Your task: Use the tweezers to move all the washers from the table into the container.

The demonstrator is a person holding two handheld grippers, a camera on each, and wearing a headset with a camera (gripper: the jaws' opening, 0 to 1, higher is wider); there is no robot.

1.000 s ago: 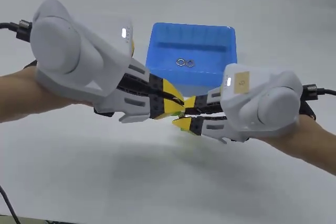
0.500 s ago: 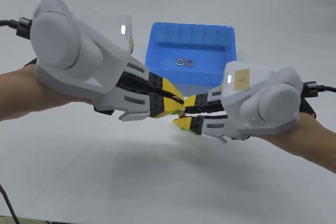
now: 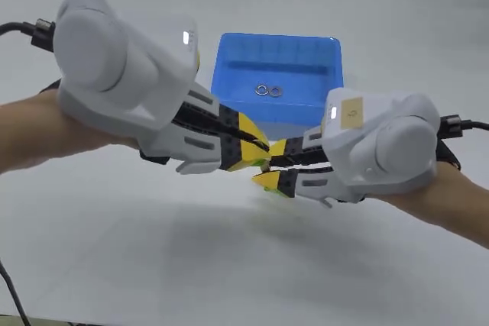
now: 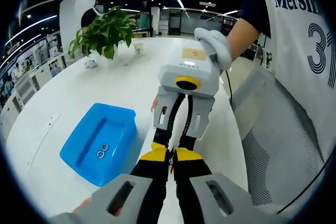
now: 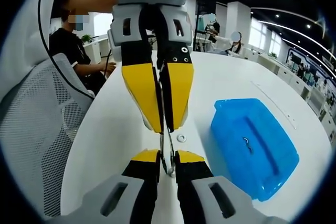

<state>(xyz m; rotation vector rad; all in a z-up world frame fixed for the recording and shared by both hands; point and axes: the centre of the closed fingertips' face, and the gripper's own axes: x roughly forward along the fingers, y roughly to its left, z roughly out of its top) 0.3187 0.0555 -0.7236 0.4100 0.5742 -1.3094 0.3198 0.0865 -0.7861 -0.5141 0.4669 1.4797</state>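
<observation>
A: Nearest first. What's held?

B: The tweezers [image 5: 165, 142], spanning both grippers, which meet tip to tip above the table [image 3: 229, 265]. The left gripper [image 3: 256, 150] has its jaws pressed together on one end. The right gripper [image 3: 269, 170] has its jaws pinched onto the other end.

A: Why both?

B: Looks like a hand-off or regrip, so one gripper ends up holding the tweezers at a usable angle. That's my guess.

A: Washers?

B: In the right gripper view there's one loose washer [image 5: 181, 138] on the table just beside the tweezers. Nothing is touching it.

A: Farther out?

B: The blue container [image 3: 309, 74] sits just behind the grippers, probably so the carry is short. Two washers [image 3: 269, 91] lie side by side on its floor.

A: Progress?

B: Partway, I'd say. Two are in and at least one is out.
</observation>
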